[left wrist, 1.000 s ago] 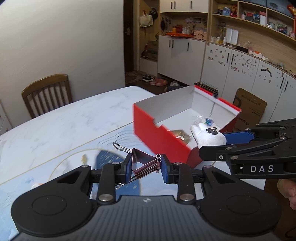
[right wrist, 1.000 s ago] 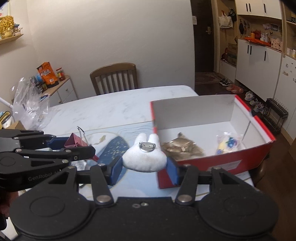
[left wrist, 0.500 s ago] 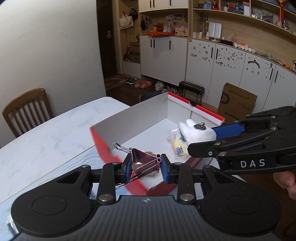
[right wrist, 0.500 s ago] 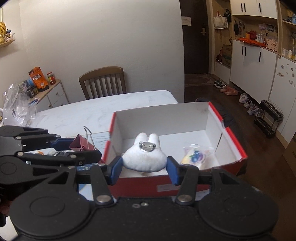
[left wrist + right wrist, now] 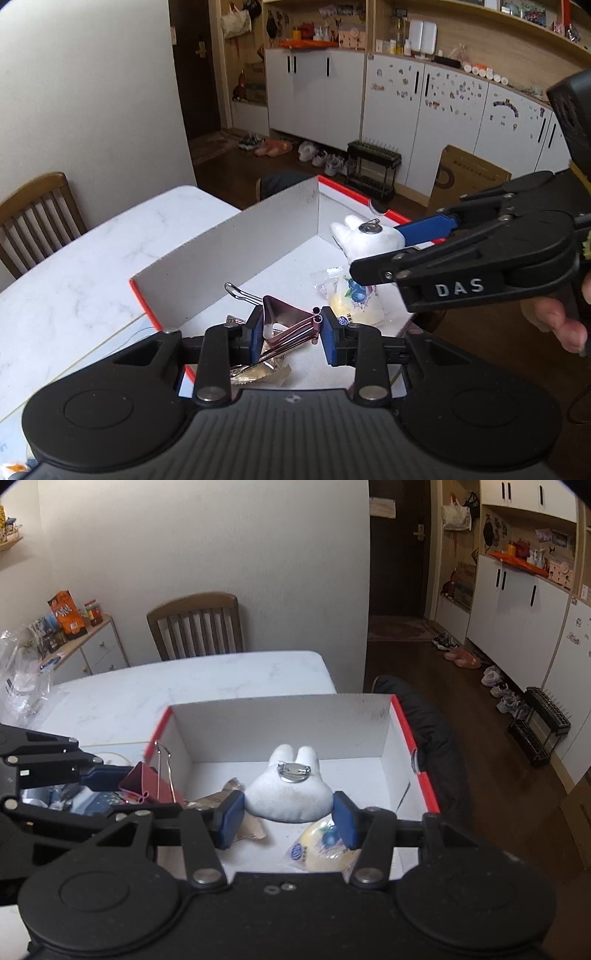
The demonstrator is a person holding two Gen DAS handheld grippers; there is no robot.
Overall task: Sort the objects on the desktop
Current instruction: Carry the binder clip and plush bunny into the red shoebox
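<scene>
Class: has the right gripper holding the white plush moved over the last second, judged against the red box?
Yes. The right gripper carried the white plush forward, over the red box.

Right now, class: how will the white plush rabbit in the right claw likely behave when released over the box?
The white plush rabbit looks soft and light, so it probably drops quietly without rolling. Its metal pin might snag.

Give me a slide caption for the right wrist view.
Right gripper holds white plush rabbit brooch over red-edged cardboard box.
</scene>
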